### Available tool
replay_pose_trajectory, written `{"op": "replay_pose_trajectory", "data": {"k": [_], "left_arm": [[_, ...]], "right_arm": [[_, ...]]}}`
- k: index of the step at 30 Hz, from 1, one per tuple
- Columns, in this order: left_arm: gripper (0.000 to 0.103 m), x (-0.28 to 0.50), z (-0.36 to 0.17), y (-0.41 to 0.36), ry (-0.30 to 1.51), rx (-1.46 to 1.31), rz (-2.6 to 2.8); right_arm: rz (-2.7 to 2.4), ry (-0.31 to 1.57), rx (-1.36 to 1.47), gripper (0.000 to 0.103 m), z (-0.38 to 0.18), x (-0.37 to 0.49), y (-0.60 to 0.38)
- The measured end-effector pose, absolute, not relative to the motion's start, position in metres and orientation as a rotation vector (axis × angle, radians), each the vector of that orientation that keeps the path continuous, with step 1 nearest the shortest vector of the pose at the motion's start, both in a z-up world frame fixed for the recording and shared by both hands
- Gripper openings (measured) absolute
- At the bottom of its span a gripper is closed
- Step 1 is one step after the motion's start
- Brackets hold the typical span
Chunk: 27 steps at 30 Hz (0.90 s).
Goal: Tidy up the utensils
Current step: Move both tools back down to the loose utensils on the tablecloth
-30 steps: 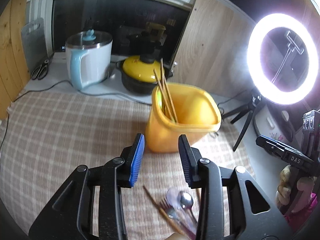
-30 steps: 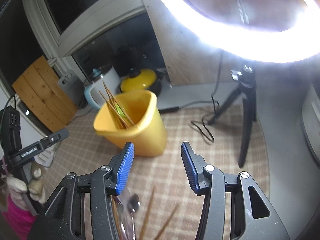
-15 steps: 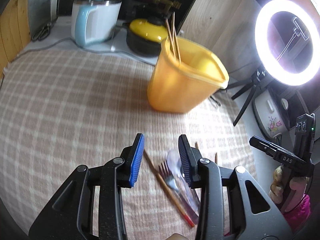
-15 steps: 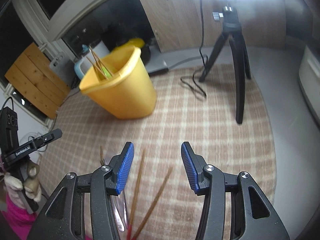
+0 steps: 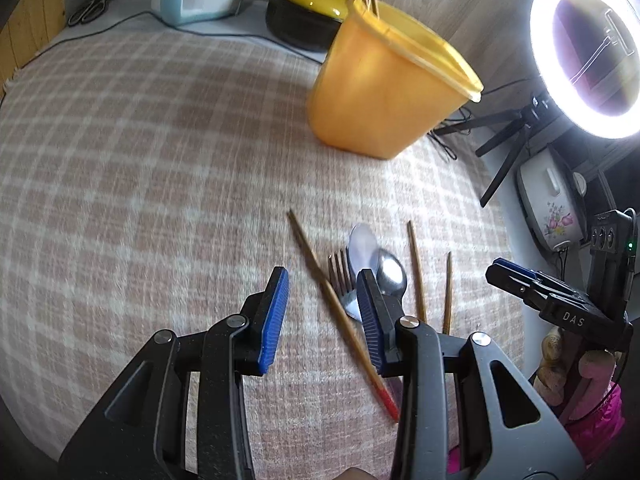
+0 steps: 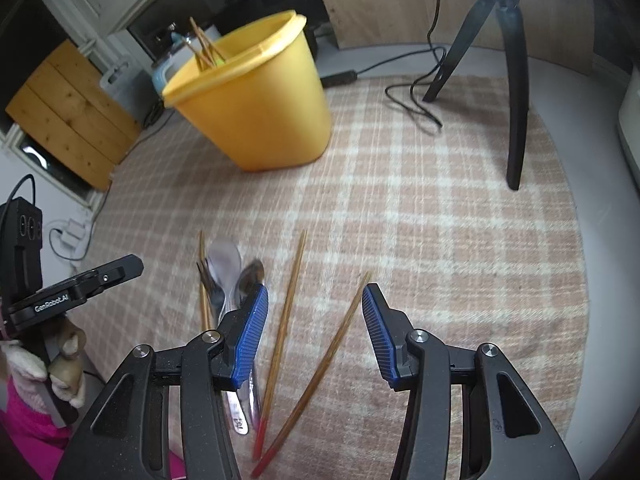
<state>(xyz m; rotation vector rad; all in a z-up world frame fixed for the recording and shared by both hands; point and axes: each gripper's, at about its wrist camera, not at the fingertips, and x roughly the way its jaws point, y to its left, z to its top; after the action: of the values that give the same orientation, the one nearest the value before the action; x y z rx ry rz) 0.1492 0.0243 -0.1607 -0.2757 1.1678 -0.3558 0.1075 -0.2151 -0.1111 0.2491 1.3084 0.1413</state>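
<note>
Utensils are lying loose on the checked cloth (image 5: pixel 152 152), well short of the yellow bucket (image 5: pixel 384 96) where several chopsticks are already standing. Since a second ago both grippers have been dropping and tilting downward, so the pile is now filling the lower view; a pick-up looks imminent.

Left to right: the left gripper (image 5: pixel 322 312) is hanging parted and empty, above a wooden chopstick (image 5: pixel 320 272); then a metal fork (image 5: pixel 340 270), a pale plastic spoon (image 5: pixel 360 240), and a glossy steel spoon (image 5: pixel 392 274). The right gripper (image 6: pixel 312 326) is likewise parted, holding nothing, straddling two slim red-tipped chopsticks (image 6: pixel 288 304). The cloth is looking soft and napped.
</note>
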Motion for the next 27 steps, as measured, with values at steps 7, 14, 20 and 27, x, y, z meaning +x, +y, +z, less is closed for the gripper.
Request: {"op": "replay_pose_trajectory", "data": {"k": [7,14,20,27], "left_arm": [[0.035,0.15,-0.169,0.014,1.18,-0.25,-0.383],[0.035,0.166,-0.175,-0.008,1.182,-0.209,-0.451],[0.035,0.187,-0.187,-0.022,1.21,-0.181,-0.506],[0.035,0.206,-0.197,-0.032,1.24,-0.135,-0.565]], "right_arm": [[0.162,1.356,0.25,0.048,-0.126,0.109,-0.204],[0.179,1.401,0.253,0.047,-0.141,0.115,-0.191],[0.192,1.428,0.242,0.04,-0.147,0.12,-0.181],[0.172,1.475,0.261,0.032,-0.159,0.126,-0.178]]}}
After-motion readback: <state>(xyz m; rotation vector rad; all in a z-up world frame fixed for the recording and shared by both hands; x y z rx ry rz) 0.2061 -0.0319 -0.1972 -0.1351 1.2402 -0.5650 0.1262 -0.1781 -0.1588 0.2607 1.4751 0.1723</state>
